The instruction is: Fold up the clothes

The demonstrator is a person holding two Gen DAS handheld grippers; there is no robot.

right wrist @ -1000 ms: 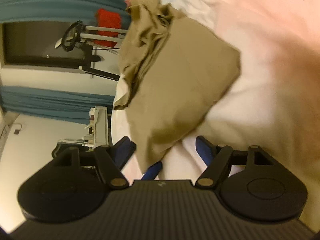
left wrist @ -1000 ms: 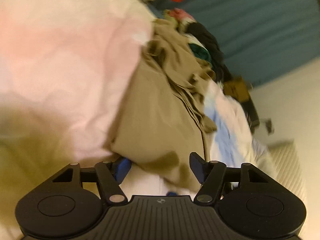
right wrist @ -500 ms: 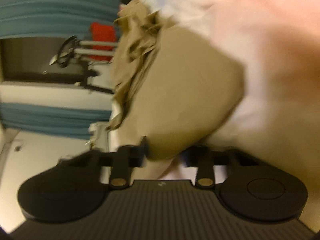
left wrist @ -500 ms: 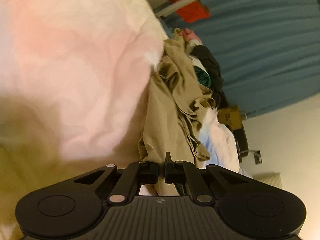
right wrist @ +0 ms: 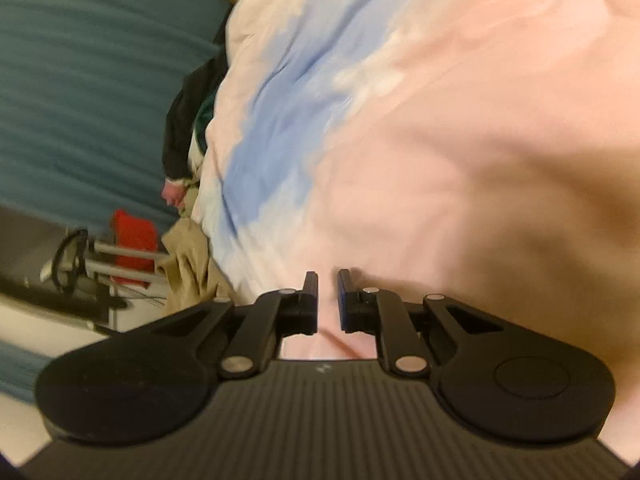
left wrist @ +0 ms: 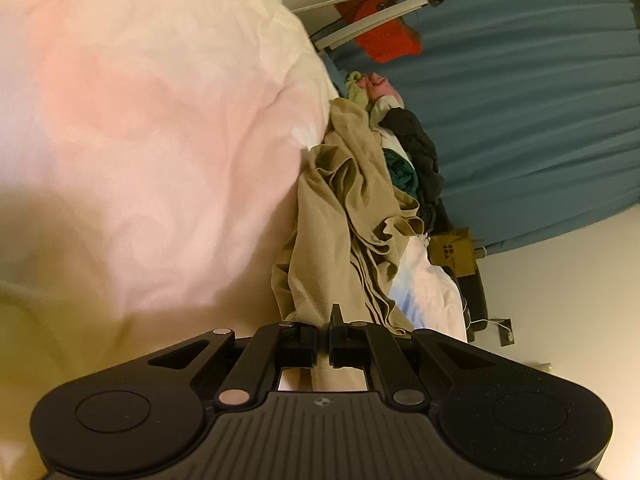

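Clearly soft, light and limp, the tan garment (left wrist: 340, 216) trails ahead of the left gripper (left wrist: 323, 334), clenched on its near edge, while the right gripper (right wrist: 328, 300), almost closed, may pinch pale cloth; gripping hems or corners suits it best.

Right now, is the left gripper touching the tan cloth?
Touching. The left wrist view shows the left gripper with its fingers closed together on the edge of the tan cloth.

Pink-and-blue duvet (right wrist: 460, 128) fills the right and centre; heaped clothes (left wrist: 404, 160) and a metal rack (right wrist: 100, 264) crowd its far edge.
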